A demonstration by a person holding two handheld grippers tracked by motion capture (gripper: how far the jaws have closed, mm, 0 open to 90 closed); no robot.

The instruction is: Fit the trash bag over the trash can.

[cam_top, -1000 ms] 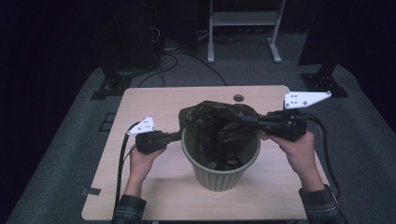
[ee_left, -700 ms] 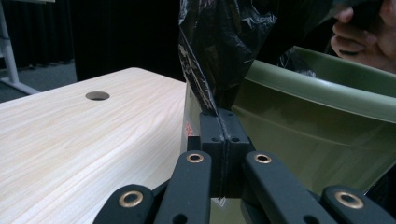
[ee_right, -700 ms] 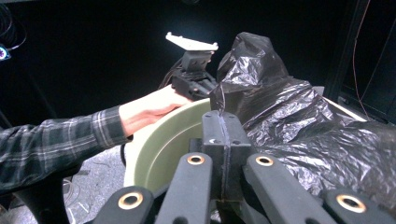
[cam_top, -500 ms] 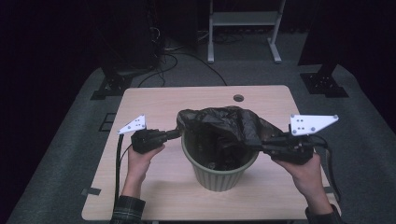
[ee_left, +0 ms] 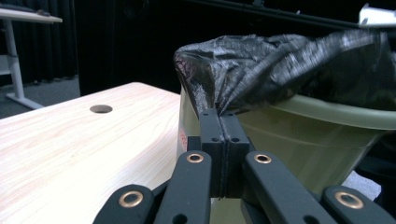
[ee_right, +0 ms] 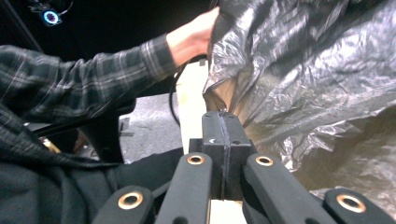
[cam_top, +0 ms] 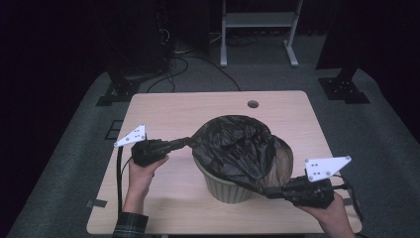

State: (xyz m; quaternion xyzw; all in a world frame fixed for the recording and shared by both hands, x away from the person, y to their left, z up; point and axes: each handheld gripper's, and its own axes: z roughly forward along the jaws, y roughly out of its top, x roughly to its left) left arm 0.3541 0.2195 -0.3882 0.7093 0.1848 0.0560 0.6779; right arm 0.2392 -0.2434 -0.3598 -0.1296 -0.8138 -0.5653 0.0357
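Black plastic is being stretched over the mouth of a pale green bin (cam_top: 229,184) that stands near the middle of the surface (cam_top: 208,106), a little toward its near edge. The bin bag (cam_top: 233,144) is draped across the rim and pulled out in two directions. A bunched corner of it is pinched between the pressed-together jaws of the left gripper (cam_top: 182,143) on the side toward the left edge of the surface, as is seen close up in the left gripper view (ee_left: 223,122). The opposite hem is pinched by the closed jaws of the right gripper (cam_top: 271,191), low and toward the near right corner, where the film is drawn thin and taut (ee_right: 223,122).

Several failures are judged possible. The thin film could be torn where it is clamped, since the load is carried by small pinches. A hem could be slipped out of the jaws if the pull is sharpened. The light bin could be tipped or dragged toward the near right corner by the downward, uneven pull. The hem could also be left short of the rim, so that the bag slides back inside.
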